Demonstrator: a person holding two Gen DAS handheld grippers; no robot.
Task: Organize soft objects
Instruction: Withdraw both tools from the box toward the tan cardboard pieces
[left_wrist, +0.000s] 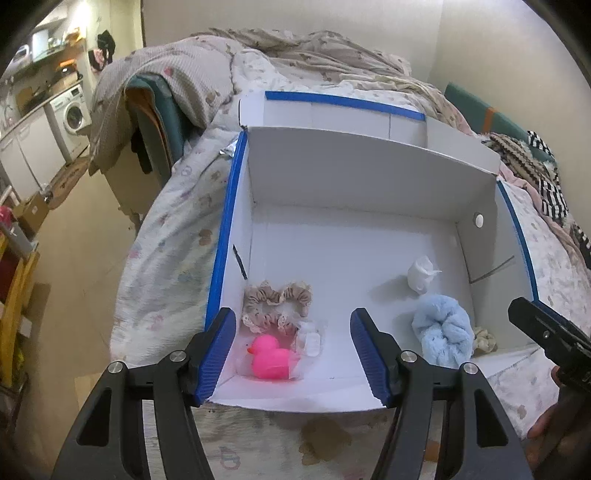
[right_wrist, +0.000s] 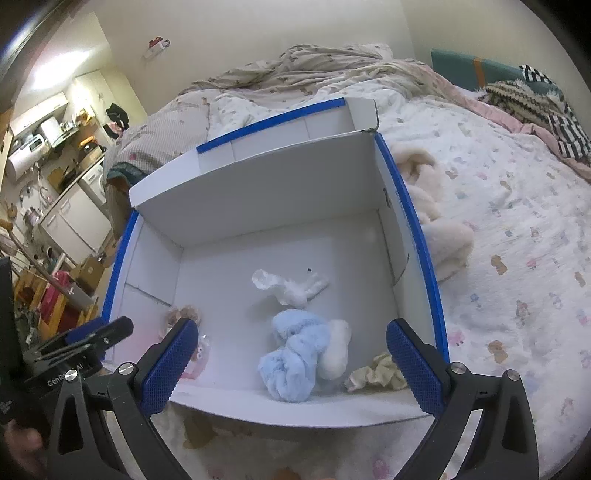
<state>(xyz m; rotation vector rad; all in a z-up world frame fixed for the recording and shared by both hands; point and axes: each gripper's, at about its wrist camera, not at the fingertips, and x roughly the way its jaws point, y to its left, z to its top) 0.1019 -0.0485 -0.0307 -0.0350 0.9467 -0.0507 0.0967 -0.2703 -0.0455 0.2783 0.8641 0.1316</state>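
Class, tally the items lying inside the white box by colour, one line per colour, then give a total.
Pink: 1, the duck
Beige: 2, the frilly scrunchie and the cream scrunchie
Blue: 1, the fluffy cloth
White: 2, the tissue wad and the small packet
Total: 6

My left gripper (left_wrist: 293, 334) is held level, pointing forward and slightly down, its two blue ribbed fingers (left_wrist: 218, 350) spread wide apart with nothing between them and nothing touching either pad. The black linkage arms behind the fingers fan outward toward me on both sides. My right gripper (right_wrist: 291, 354) sits in much the same pose, jaws fully parted, blue textured pads (right_wrist: 415, 365) facing each other across an empty gap. The two tools are side by side, close together: each one's black tip shows at the edge of the other's camera. My right hand (left_wrist: 554, 432) wraps the right tool's handle from below.
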